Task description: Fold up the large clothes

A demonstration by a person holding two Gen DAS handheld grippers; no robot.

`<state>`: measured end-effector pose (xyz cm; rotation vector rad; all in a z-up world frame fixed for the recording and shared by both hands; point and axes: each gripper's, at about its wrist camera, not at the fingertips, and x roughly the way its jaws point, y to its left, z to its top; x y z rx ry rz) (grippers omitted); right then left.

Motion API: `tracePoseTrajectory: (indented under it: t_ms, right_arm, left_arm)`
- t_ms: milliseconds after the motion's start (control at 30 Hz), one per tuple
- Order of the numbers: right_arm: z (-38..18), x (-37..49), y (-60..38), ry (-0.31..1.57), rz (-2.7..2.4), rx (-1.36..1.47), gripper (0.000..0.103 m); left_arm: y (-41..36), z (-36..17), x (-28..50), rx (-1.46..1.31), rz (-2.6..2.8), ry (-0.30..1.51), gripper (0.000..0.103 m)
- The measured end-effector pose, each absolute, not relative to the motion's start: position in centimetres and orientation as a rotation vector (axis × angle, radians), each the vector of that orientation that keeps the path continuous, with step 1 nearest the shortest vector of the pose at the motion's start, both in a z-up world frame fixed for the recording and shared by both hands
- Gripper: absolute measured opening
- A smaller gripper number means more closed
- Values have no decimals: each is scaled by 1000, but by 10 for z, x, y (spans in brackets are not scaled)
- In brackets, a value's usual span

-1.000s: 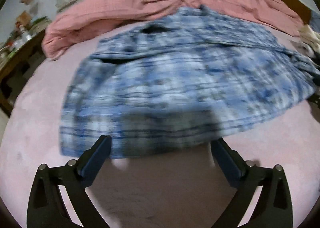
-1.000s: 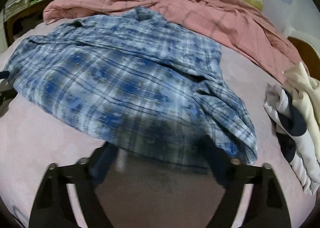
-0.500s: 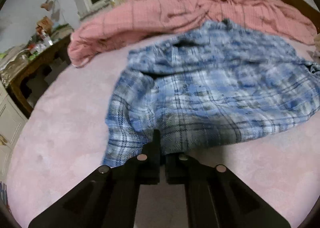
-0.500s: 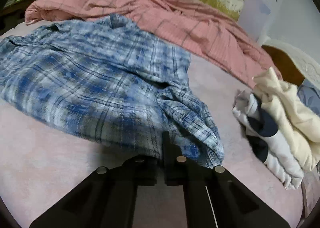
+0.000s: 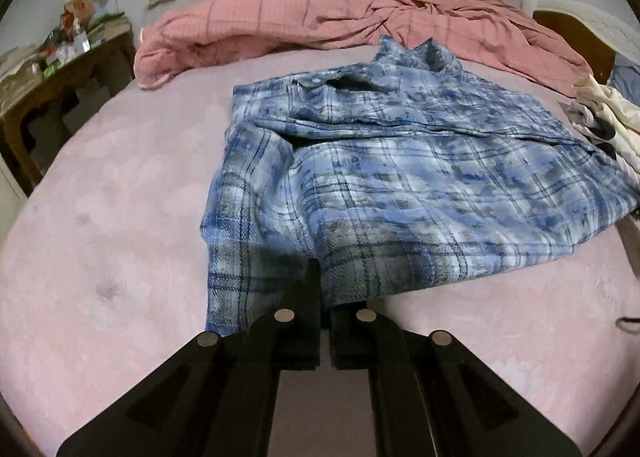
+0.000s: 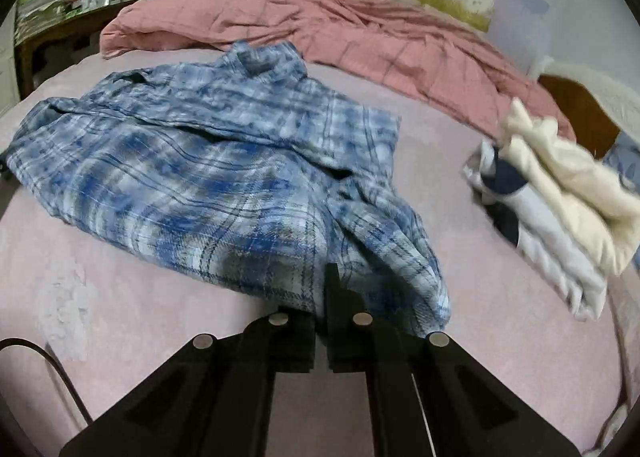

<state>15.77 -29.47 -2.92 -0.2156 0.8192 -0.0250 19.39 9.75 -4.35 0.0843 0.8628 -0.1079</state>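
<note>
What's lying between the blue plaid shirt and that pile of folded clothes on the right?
Only bare pink bedsheet separates the plaid shirt from the folded clothes, in the right wrist view.

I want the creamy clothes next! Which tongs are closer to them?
Right. The right tongs grip the shirt's hem corner just beside the cream pile. The left tongs hold the hem's opposite corner, the whole shirt away.

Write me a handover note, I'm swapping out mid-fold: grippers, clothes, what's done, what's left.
Left hand-held gripper: shut on the near hem of the plaid shirt.
Right hand-held gripper: shut on the same hem, further along.
Shirt lies spread on the pink bed, collar far, hem lifted.
Folded clothes sit to the right.
Done: hem gripped.
Left: carry the hem toward the collar, finish folding.
</note>
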Motion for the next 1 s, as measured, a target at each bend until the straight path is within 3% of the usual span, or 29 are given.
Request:
tracePoseTrajectory:
  t_ms: [233,500,767,1000]
  right_arm:
    - [22,190,-312,751,-6,-81,4]
    - [65,307,-309,721,-64,-86,4]
    - [21,417,-310,808,-125,-74,4]
    - [-26,458,-328,813,-115,-19,4]
  left_arm:
    - [93,11,220,64,-98,771,3]
    - [91,46,333,-5,-19,781,3]
    - [89,-5,450,-70,28,888,3]
    - [85,-54,481,-82,11,852,3]
